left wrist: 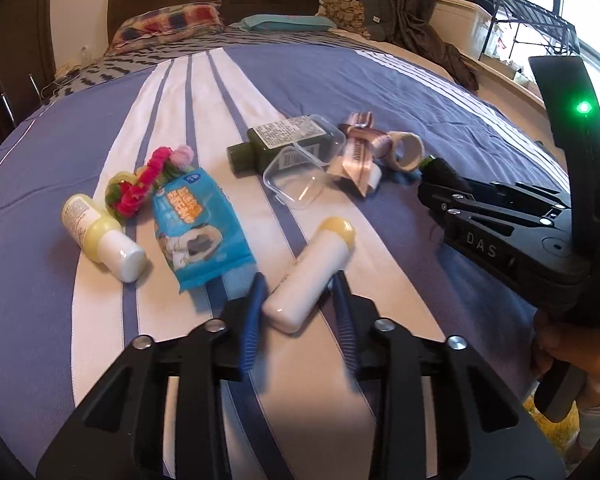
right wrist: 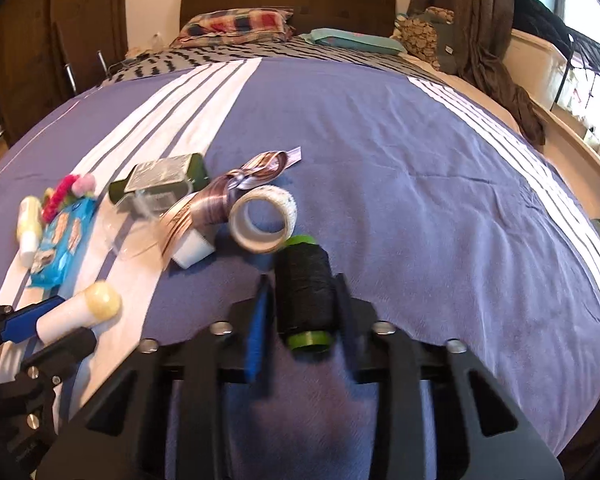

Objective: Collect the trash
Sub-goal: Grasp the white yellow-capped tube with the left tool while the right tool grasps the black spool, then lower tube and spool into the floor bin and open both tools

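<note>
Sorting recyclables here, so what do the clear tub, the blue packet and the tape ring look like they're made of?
Clear tub: thin, glossy, see-through plastic; the bedcover shows through. Blue packet: shiny printed plastic film, creased, probably a snack wrapper. Tape ring: pale roll with a smooth inner core, likely cardboard, though that's uncertain.

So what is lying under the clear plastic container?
The clear plastic container leans on the dark green bottle, whose label shows through it, with striped bedcover beneath. Whether it touches the ribbon is unclear.
</note>
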Motion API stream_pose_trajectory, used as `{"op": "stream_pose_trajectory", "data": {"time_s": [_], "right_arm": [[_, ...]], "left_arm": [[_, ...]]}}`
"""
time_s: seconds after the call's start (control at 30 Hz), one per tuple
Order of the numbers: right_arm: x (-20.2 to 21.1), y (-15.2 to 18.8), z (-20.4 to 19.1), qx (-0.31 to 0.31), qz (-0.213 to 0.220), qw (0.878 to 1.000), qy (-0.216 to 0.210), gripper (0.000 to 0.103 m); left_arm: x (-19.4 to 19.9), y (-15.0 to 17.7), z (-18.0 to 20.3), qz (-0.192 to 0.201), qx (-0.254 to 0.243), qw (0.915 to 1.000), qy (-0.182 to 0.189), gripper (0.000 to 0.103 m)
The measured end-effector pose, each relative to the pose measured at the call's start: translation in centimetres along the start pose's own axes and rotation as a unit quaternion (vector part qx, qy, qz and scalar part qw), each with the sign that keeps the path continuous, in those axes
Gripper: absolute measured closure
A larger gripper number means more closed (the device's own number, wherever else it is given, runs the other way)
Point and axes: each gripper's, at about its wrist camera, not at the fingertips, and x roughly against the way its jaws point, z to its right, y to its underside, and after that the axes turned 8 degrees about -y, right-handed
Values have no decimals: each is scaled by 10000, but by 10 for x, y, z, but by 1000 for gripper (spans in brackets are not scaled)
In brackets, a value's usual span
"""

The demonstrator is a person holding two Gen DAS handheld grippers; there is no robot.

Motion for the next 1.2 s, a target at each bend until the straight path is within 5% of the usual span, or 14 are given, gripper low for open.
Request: {"op": "stream_pose_trajectory", "data": {"time_s": [0.5,1.2], "right_arm": [[55,46,-17,-107,85,9962,-859,76],[136,131,-52,85,215,9912,-1301,76]], "left_arm": [[50,50,-9,184,138,9997,-45,85],[135,142,-14,378,246,9989,-143,85]]}}
